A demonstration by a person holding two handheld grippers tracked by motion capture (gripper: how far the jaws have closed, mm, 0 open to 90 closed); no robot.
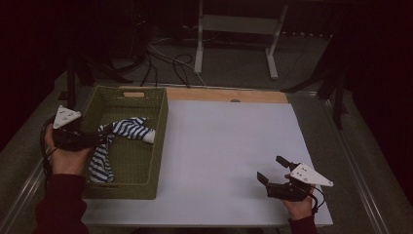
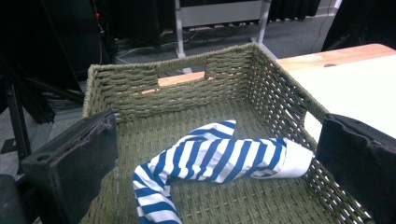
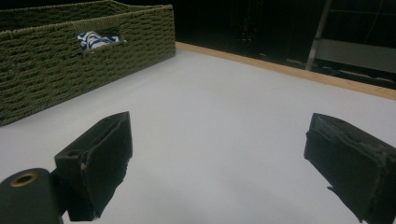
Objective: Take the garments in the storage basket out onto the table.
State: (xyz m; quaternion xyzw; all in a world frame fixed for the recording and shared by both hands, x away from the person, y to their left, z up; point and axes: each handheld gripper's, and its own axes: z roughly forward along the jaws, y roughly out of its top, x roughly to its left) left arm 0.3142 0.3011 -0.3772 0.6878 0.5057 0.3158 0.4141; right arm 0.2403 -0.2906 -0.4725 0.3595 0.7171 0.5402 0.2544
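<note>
A blue-and-white striped cloth lies crumpled inside a green woven basket at the table's left. My left gripper reaches over the basket's left rim, held by a hand in a dark red sleeve. In the left gripper view the jaws of the left gripper stand wide open just above the cloth, apart from it, with the basket wall behind. My right gripper rests open low over the white table surface at the front right, nothing between its jaws.
The basket has handle cutouts, and the cloth shows through one. A wooden strip edges the table's far side. Beyond it are floor cables and a desk frame. White surface spreads between basket and right gripper.
</note>
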